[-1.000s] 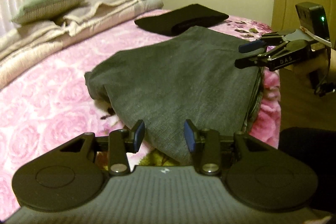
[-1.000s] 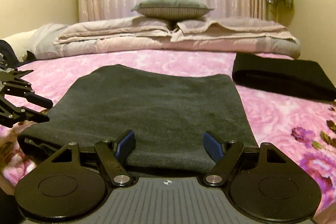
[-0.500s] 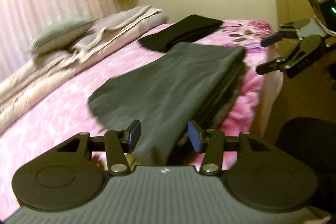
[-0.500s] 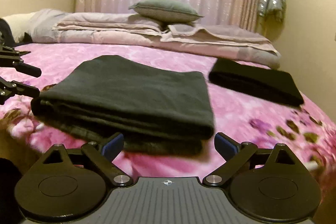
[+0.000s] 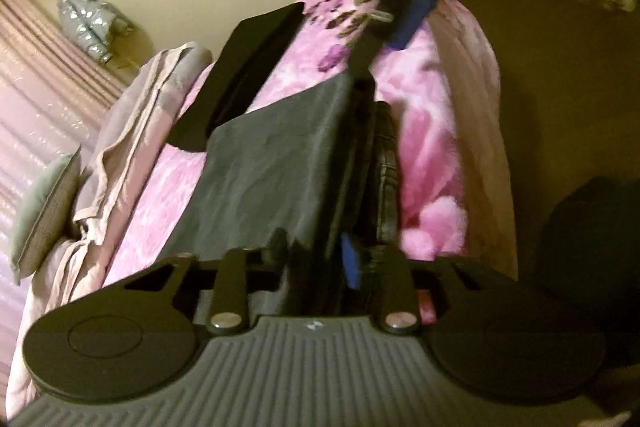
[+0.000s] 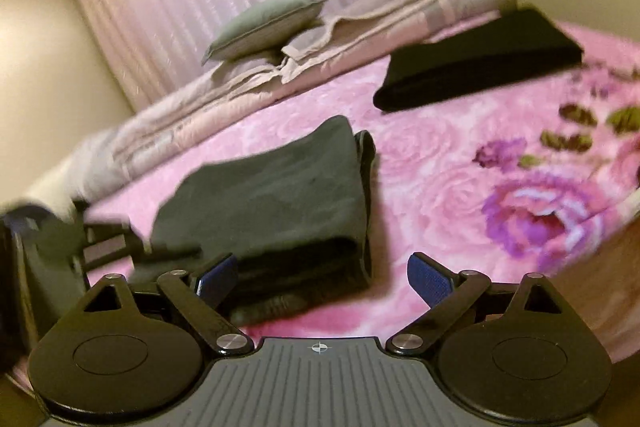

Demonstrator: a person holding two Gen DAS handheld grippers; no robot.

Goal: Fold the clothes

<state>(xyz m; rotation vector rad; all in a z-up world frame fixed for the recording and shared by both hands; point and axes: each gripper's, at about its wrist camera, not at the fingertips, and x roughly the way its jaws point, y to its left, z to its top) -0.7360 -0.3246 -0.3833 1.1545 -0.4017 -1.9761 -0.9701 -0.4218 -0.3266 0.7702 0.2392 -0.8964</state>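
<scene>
Two folded garments: left gripper (image 5: 316,255) jaws closing on grey one (image 6: 272,195), right gripper (image 6: 322,279) wide, empty.

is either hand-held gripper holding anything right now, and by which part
The left hand-held gripper is closing on the near edge of the folded grey garment, which lies between its jaws. The right hand-held gripper is open and empty.
</scene>
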